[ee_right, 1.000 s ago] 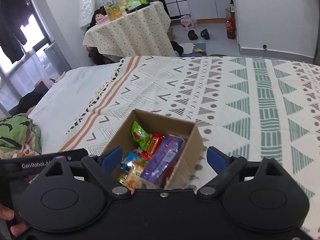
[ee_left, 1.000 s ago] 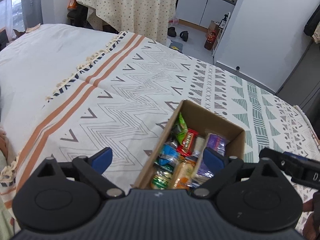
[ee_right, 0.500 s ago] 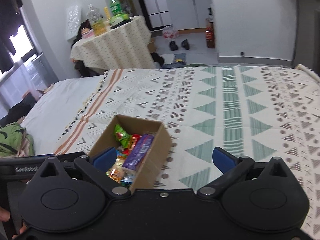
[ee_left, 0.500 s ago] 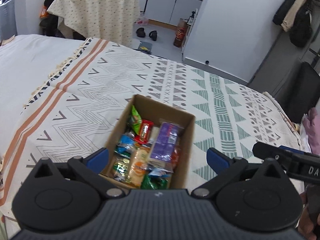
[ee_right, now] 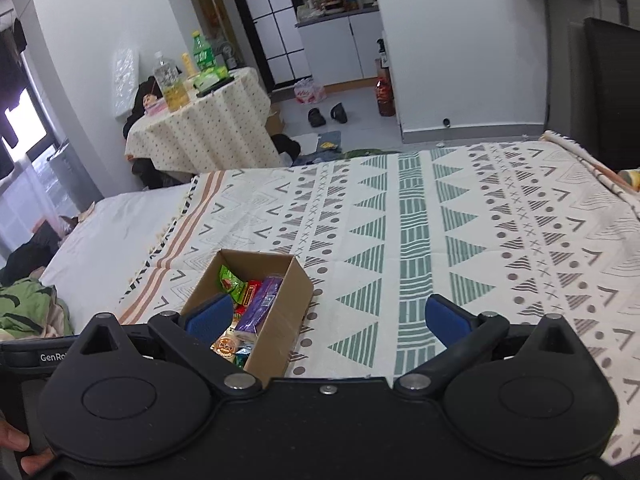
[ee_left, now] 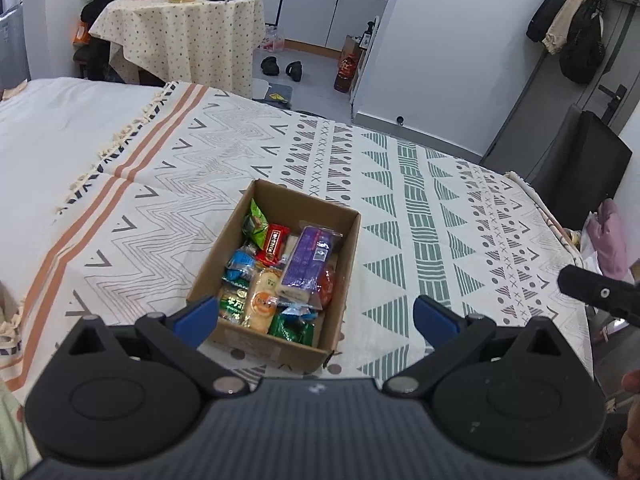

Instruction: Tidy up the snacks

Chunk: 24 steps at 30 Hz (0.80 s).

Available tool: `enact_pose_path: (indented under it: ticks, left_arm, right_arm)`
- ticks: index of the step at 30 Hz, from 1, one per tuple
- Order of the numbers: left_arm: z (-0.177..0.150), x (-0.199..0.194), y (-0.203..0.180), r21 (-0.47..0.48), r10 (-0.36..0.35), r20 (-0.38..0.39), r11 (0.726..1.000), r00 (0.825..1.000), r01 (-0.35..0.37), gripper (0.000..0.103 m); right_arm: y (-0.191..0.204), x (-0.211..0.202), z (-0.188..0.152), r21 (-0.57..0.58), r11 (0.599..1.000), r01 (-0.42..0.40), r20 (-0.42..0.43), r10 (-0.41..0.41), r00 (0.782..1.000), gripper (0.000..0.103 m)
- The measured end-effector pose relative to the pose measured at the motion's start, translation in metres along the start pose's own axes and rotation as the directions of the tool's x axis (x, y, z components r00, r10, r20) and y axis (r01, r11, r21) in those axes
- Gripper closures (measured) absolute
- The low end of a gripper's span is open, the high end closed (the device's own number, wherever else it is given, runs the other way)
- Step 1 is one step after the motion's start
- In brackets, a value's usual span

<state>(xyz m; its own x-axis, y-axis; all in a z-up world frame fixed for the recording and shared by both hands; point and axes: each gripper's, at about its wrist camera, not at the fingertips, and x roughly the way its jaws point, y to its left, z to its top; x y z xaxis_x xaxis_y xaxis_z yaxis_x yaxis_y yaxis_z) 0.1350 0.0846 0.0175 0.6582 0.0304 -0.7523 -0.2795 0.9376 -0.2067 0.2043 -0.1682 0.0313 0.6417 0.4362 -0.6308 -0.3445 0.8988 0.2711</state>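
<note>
Left wrist view: the left gripper (ee_left: 316, 314) hangs over the near end of the cardboard box (ee_left: 338, 276) on the patterned bedspread (ee_left: 440, 208), its blue fingers (ee_left: 198, 314) spread wide with nothing between them. Inside the box, nearest first, lie a green packet (ee_left: 290, 328) and a round-cracker pack (ee_left: 264, 298); beyond them a purple wrapped bar (ee_left: 308, 260) lies across the pile toward the box's right wall, a red packet (ee_left: 274, 240) beside it, and a light-green pouch (ee_left: 256, 224) at the far end. From the right wrist view the right gripper (ee_right: 324, 320) sits just right of the box, its jaws having just been opening and now fully apart, empty. No snack shows outside the box, so packing looks finished. The sensible move, judged from this, is to draw both grippers clear without brushing the box walls. Beyond the box stands a cloth-covered table (ee_left: 188, 36).
</note>
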Motion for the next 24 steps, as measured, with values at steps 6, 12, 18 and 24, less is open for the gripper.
enact_pose_path:
  ticks: [6,12,18,24]
  left_arm:
    - [-0.005,-0.029,-0.003,0.033,0.000,0.036,0.999,0.999,-0.001,0.000]
    - [-0.016,-0.053,-0.008,0.070,0.002,0.059,0.998,0.998,-0.006,0.000]
    - [-0.031,-0.075,-0.016,0.127,0.006,0.085,0.992,0.996,-0.017,0.000]
    - [-0.044,-0.092,-0.014,0.128,-0.028,0.098,0.992,0.995,0.015,0.000]
  right_arm:
    - [0.006,-0.029,-0.006,-0.002,1.000,0.029,0.025,-0.028,0.999,0.000]
    - [0.013,-0.054,-0.019,-0.006,0.999,0.047,0.063,-0.047,0.997,0.000]
    - [0.018,-0.075,-0.031,0.001,0.998,0.058,0.099,-0.058,0.993,0.000]
    - [0.020,-0.090,-0.045,0.008,0.998,0.066,0.104,-0.067,0.992,0.000]
